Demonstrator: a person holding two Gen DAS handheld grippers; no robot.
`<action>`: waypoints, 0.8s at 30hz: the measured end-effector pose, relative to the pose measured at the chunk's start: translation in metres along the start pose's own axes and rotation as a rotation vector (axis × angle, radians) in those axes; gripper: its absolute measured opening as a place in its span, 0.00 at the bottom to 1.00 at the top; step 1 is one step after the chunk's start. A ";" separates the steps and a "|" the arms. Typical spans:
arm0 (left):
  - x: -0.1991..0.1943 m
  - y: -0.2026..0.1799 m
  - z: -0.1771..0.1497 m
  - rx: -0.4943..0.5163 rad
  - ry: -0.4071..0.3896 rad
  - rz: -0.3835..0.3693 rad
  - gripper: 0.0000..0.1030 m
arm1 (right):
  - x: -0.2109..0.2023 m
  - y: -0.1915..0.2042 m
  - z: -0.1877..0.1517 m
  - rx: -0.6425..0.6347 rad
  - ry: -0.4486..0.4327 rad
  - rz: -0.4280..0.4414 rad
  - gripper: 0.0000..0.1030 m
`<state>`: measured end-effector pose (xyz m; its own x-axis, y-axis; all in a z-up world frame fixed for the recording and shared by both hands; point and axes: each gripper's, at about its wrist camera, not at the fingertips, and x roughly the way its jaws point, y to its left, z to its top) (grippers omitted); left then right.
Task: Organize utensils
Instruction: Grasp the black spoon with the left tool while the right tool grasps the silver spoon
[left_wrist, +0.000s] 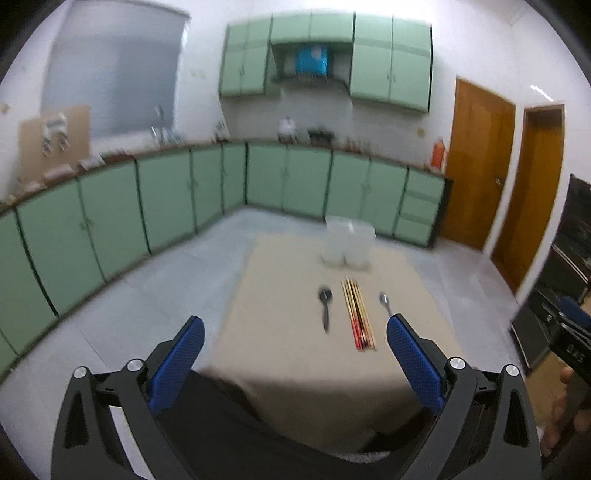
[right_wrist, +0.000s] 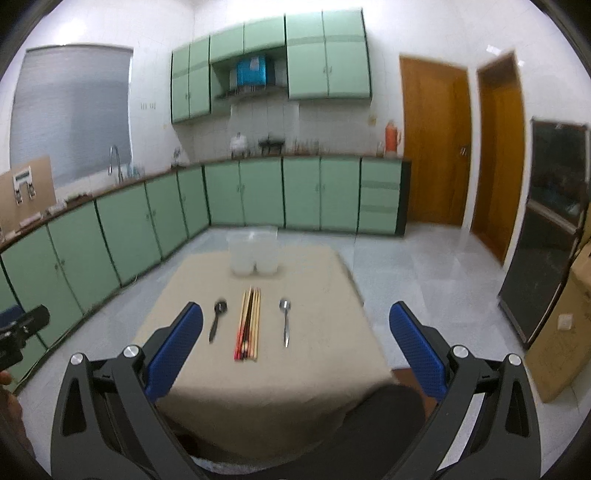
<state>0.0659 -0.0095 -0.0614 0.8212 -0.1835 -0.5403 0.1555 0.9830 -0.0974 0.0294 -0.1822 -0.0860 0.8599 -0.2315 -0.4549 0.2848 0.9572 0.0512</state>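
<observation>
Right wrist view: both grippers, left gripper (left_wrist: 295, 328) and right gripper (right_wrist: 295, 314), gape wide and empty above the table (right_wrist: 314, 369); mid-table chopsticks (right_wrist: 249, 325) risk scattering under a careless pinch.

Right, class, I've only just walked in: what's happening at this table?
Nothing is being handled yet. A person holds both grippers open above the near edge of the cloth-covered table. On it lie a black spoon, a bundle of chopsticks and a metal spoon, side by side. A clear plastic holder stands behind them.
</observation>
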 end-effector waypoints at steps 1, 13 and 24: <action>0.018 0.000 -0.002 0.002 0.043 -0.004 0.94 | 0.014 -0.002 -0.003 0.005 0.031 0.012 0.94; 0.197 -0.021 -0.028 0.008 0.308 -0.143 0.77 | 0.198 0.005 -0.052 -0.001 0.364 0.174 0.42; 0.318 -0.049 -0.056 0.067 0.378 -0.109 0.73 | 0.308 0.008 -0.088 0.008 0.452 0.195 0.37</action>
<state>0.2885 -0.1156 -0.2751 0.5402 -0.2604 -0.8002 0.2767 0.9530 -0.1234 0.2594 -0.2303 -0.3042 0.6286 0.0525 -0.7760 0.1413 0.9734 0.1803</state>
